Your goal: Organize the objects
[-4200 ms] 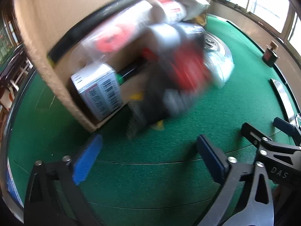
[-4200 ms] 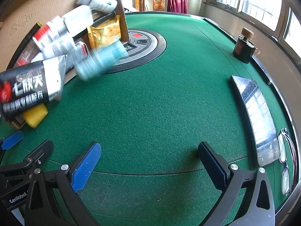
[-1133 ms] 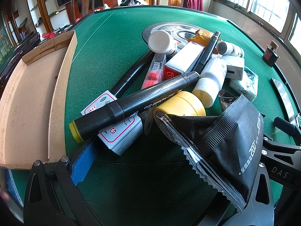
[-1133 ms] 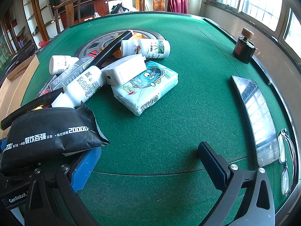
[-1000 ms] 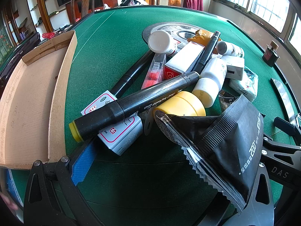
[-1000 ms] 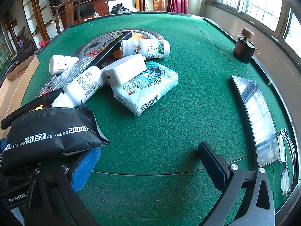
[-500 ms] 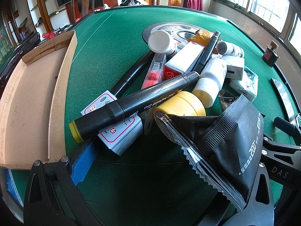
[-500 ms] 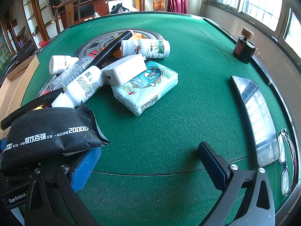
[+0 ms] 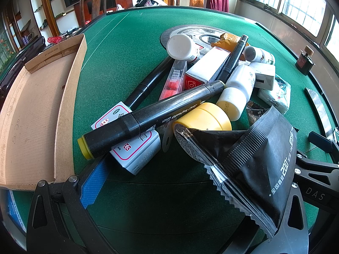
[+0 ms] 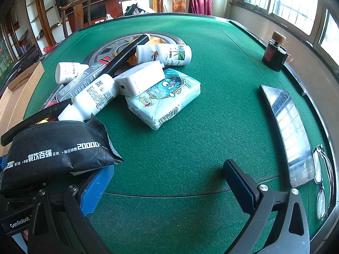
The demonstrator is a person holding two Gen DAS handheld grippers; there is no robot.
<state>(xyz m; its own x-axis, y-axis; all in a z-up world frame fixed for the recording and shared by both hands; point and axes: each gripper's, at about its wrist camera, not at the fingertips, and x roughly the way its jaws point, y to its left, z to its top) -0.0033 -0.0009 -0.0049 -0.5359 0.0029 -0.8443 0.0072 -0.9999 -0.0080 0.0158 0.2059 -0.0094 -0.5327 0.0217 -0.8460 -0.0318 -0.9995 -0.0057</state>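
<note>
Presently, nothing is being gripped. The left gripper (image 9: 190, 182) is hanging low over the felt (image 9: 118, 63) with its jaws spread wide; its right finger is lying hidden under the black pouch (image 9: 260, 163), so only the blue left pad is showing. The right gripper (image 10: 169, 180) is likewise standing spread and empty, with bare felt between its fingers.

The objects are lying in one loose heap at mid-table. A big marker (image 9: 152, 118) is resting across a medicine box (image 9: 131, 146) and touching the yellow tape roll (image 9: 203, 118). Behind them two white bottles (image 9: 237, 93), a red-and-white box (image 9: 205, 67), a second marker and a slim red packet are crossing one another. From the right wrist view, a tissue pack (image 10: 165, 97) is sitting at the heap's near edge with a white charger (image 10: 139, 80) leaning on it. The cardboard tray (image 9: 31, 116) is sitting empty to the left, just beside the left gripper.

Judgement: sorting is only beginning, with no item yet in the tray. The next move is calling for one accessible piece to be chosen. The pouch is nearest and is overlapping both tools; the big marker is lying uppermost. Either is wanting a lift straight off the heap, since tugging sideways is likely to be dragging neighbours along.

Off-task: a dark bottle (image 10: 274, 55), a phone (image 10: 290, 135) and glasses (image 10: 324, 180) are lying along the right rim.
</note>
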